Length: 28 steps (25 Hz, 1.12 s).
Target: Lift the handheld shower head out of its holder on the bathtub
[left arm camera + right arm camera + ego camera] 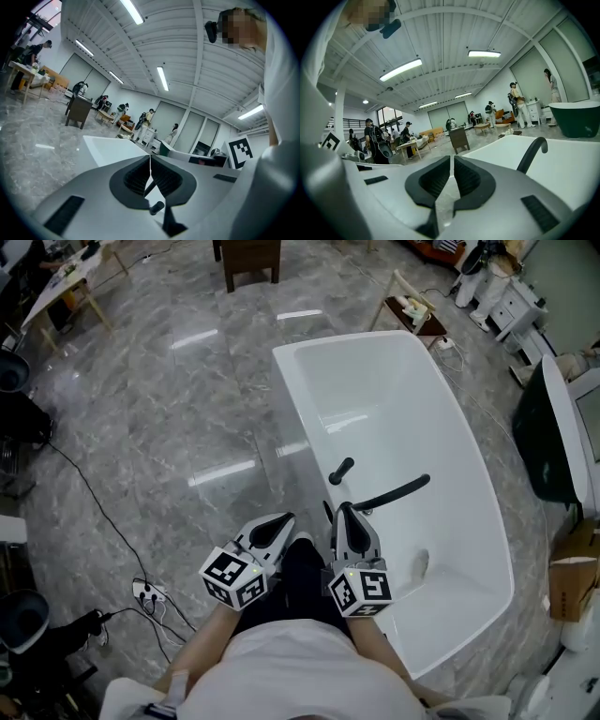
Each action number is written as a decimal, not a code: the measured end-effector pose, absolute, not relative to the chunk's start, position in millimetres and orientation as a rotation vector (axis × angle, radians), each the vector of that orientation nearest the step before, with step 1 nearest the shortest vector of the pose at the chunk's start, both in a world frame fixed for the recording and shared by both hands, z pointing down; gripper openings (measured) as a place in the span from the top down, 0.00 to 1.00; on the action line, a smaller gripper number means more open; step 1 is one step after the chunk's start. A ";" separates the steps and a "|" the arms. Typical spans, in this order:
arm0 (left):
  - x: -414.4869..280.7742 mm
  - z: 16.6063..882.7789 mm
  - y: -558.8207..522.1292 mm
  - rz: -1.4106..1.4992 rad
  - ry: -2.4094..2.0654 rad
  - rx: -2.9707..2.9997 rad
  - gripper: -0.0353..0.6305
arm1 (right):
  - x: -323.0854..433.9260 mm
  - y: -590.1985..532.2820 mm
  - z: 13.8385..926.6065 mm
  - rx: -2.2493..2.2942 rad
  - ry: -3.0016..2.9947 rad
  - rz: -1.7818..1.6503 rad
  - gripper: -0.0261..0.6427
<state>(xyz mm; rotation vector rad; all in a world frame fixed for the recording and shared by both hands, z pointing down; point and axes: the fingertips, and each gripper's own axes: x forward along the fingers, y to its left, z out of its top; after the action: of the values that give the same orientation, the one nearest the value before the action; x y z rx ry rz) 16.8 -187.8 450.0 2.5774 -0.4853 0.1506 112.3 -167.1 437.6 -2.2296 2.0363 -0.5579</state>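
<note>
White tub (375, 381), blk faucet (398, 491), grey marbled floor (169, 409), b/w square-pattern marker cubes (232, 577), white shirt (300, 671).

Glossy white bathtub (375, 390) — matt black spout (398, 491).

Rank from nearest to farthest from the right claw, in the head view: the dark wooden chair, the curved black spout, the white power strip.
1. Curved black spout, on the tub just ahead of the right claw.
2. White power strip, on the floor at left.
3. Dark wooden chair, far off at the top.
</note>
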 end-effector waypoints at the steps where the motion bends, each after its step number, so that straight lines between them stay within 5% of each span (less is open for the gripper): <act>1: 22.1 449.6 -191.4 0.153 -0.483 2.578 0.93 | 117.3 -171.1 438.5 -2.236 2.020 -0.564 0.93; 20: 111.6 477.3 -248.4 0.202 -0.432 2.563 0.93 | 182.2 -234.0 478.7 -2.288 1.860 -0.688 0.92; 25: 113.7 486.7 -262.5 0.228 -0.396 2.561 0.93 | 176.6 -247.0 489.2 -2.295 1.845 -0.725 0.70; 28: 117.4 495.7 -271.2 0.251 -0.362 2.561 0.93 | 180.5 -252.4 498.2 -2.342 1.800 -0.737 0.67</act>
<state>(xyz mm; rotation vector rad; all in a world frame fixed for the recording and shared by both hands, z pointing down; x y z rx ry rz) 117.4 -271.2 495.7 2.5605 -0.3623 0.2509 180.5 -252.4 498.2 -2.3416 1.8001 -0.7373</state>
